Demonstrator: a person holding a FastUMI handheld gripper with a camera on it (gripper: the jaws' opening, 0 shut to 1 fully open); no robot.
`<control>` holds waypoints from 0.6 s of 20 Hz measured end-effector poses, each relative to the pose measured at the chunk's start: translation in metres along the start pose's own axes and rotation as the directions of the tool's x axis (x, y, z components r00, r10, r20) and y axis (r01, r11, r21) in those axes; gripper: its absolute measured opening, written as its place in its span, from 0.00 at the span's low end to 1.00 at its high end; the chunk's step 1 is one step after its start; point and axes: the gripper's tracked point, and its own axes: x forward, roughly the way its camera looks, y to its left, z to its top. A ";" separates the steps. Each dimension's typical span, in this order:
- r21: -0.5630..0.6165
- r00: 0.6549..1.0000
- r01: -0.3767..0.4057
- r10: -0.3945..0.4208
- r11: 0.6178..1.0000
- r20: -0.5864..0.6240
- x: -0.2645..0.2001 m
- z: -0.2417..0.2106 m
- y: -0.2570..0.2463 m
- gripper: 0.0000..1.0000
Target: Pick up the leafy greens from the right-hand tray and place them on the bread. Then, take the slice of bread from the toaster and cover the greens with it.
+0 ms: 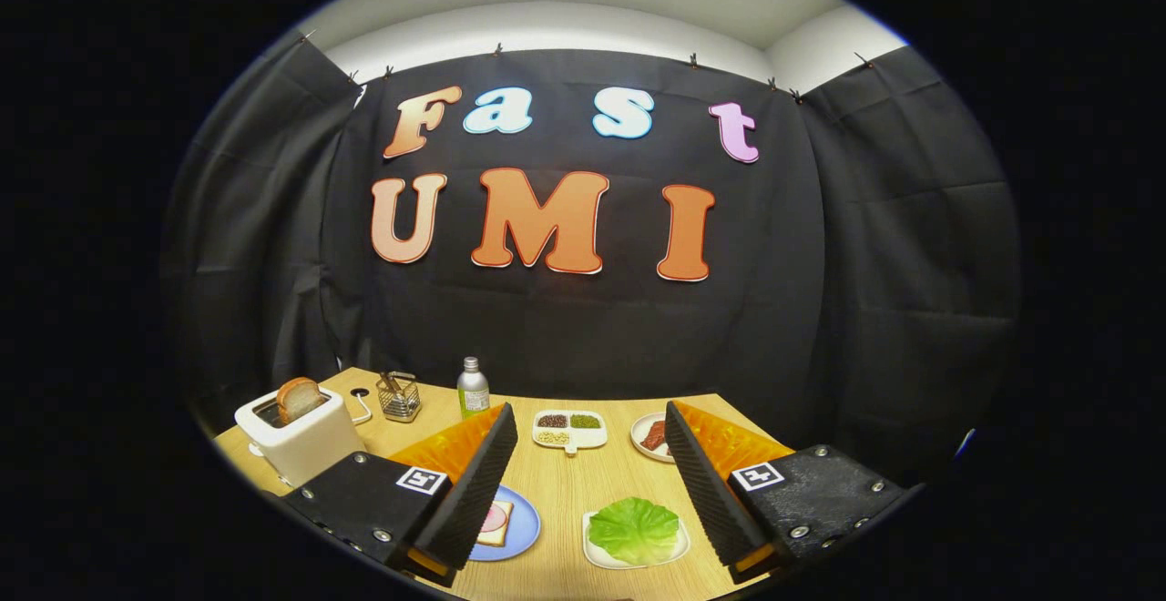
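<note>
Gripper view shows nothing done yet: the gripper [590, 483] hangs released above the table's near edge, the leafy greens [635, 529] untouched on their tray [603, 557] between the fingers (bread [496, 523] bare, toaster [302, 442] loaded at the left corner).

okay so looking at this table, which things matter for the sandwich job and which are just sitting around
For the job:
leafy greens on their white tray
bread on the blue plate
bread slice in the toaster
gripper, open, holding nothing

Lying about:
bottle
wire basket
divided dish of beans
plate of meat
</note>
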 end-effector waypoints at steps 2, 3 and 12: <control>0.024 1.000 -0.005 0.005 1.000 -0.003 0.002 -0.001 -0.004 0.98; 0.028 1.000 -0.007 0.007 1.000 -0.005 0.003 -0.002 -0.006 0.98; 0.039 0.999 -0.039 0.039 0.998 0.006 0.008 -0.002 -0.033 0.98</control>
